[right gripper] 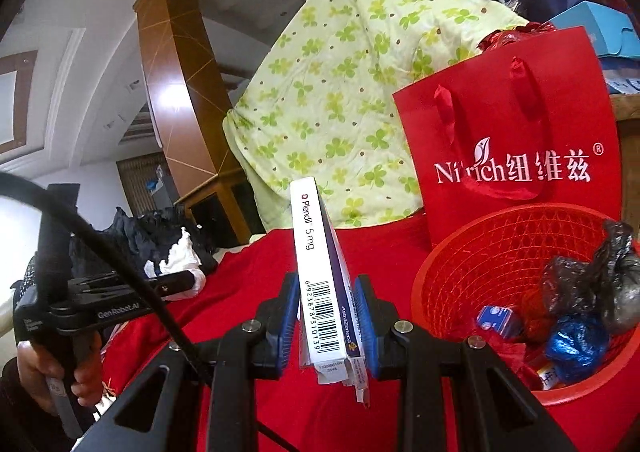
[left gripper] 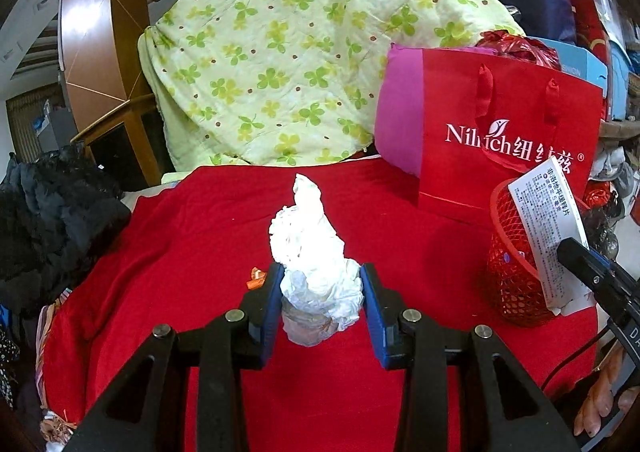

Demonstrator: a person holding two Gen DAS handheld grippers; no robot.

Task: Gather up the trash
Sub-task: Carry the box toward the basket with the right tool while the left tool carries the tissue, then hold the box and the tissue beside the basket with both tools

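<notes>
trash in both my tools, red basket point(right gripper: 440, 276) to the right.
left tool point(left gripper: 322, 288) pinches one crumpled tissue point(left gripper: 312, 248); right tool point(right gripper: 326, 308) clamps one medicine box point(right gripper: 320, 272).

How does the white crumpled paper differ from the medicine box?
The crumpled paper is soft, wrinkled and plain white; the medicine box is flat, stiff and printed with a barcode. The left tool holds the paper, the right tool the box. Both are gripped above the red cloth.
</notes>
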